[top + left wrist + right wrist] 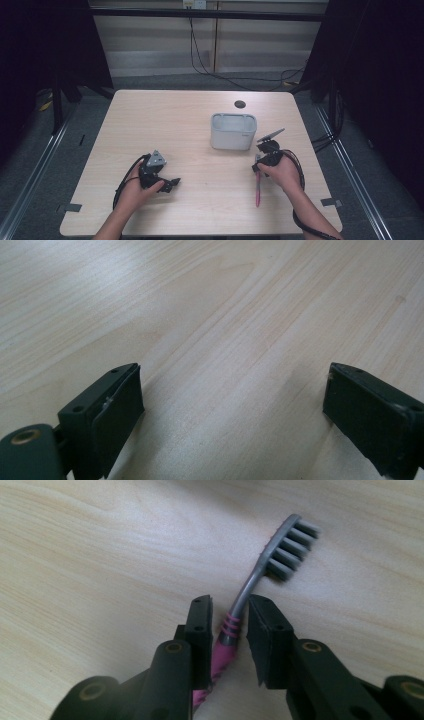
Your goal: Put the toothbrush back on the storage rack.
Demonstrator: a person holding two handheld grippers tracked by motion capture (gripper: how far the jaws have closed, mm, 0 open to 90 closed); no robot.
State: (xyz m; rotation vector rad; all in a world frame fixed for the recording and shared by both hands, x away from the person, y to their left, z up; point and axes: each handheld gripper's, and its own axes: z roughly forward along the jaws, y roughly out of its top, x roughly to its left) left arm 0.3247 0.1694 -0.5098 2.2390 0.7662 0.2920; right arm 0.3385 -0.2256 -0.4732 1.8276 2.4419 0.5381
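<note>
A pink toothbrush (258,190) with a grey neck and grey bristles (287,550) lies flat on the wooden table (190,115), at the right front. My right gripper (257,166) reaches down over its upper end. In the right gripper view the jaws (230,611) stand close on either side of the neck, where grey meets pink. The left pad looks to be touching it, and a thin gap remains at the right pad. My left gripper (172,184) rests at the left front, held in a hand, with its jaws (232,400) wide apart over bare wood.
A pale grey open-topped container (233,131) stands in the middle of the table, just up and left of the right gripper. A small black disc (240,104) lies behind it. Dark frame posts and floor cables surround the table.
</note>
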